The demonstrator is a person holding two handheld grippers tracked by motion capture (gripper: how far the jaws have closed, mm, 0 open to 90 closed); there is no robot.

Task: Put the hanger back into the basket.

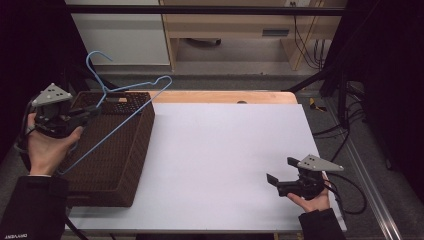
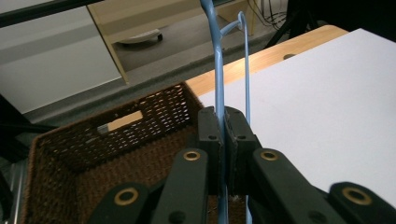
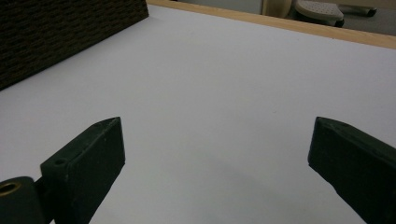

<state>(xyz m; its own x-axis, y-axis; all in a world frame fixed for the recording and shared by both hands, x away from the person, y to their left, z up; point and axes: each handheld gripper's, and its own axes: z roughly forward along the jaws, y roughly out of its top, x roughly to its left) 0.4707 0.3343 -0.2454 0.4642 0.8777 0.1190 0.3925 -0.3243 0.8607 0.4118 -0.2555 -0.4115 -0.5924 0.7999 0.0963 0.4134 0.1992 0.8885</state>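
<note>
My left gripper (image 2: 223,140) clamped on the blue hanger (image 1: 131,107) above the wicker basket (image 1: 131,150) (right gripper (image 1: 281,174) jaws apart, over the white table (image 1: 215,150)).

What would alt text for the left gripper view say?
The left gripper is shut on a light blue wire hanger, held above a dark brown wicker basket. The white table lies to the right.

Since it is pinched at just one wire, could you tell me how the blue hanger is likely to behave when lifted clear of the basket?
The blue hanger is thin wire, so probably light and slightly springy. Held by the left gripper on one strand, it may pivot or swing. Its hook could snag the wicker basket.
</note>
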